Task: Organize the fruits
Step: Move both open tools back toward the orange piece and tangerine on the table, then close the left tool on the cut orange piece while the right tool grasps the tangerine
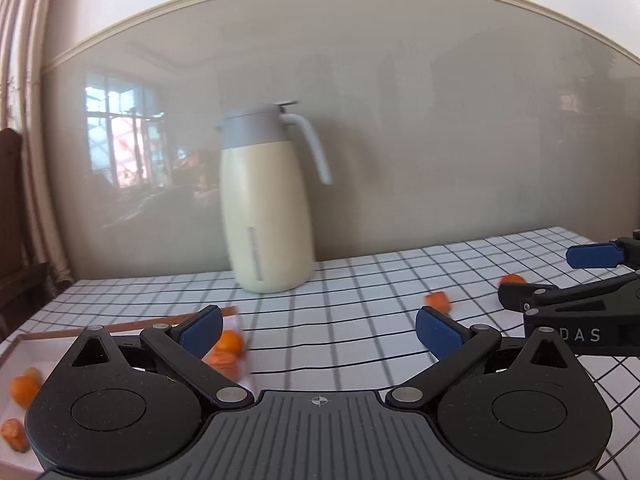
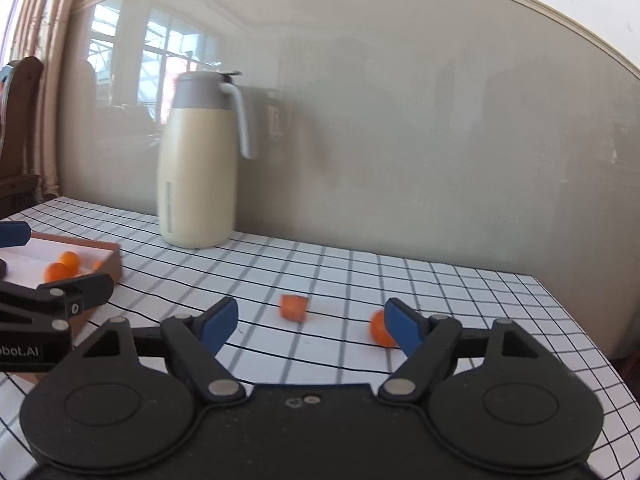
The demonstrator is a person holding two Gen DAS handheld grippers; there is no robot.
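The right hand-held gripper (image 2: 312, 322) stood wide and empty; the orange chunk (image 2: 294, 307) lay on the worktop (image 2: 460, 292) just ahead between its jaws, far from the box (image 2: 114, 258). The left hand-held gripper (image 1: 318, 330), also wide, was farther off.

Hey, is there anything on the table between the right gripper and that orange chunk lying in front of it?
Nothing visible. Only bare checked tablecloth lies between the open right gripper and the orange chunk. A round orange fruit sits off to the side by one fingertip, and the cream jug stands well behind.
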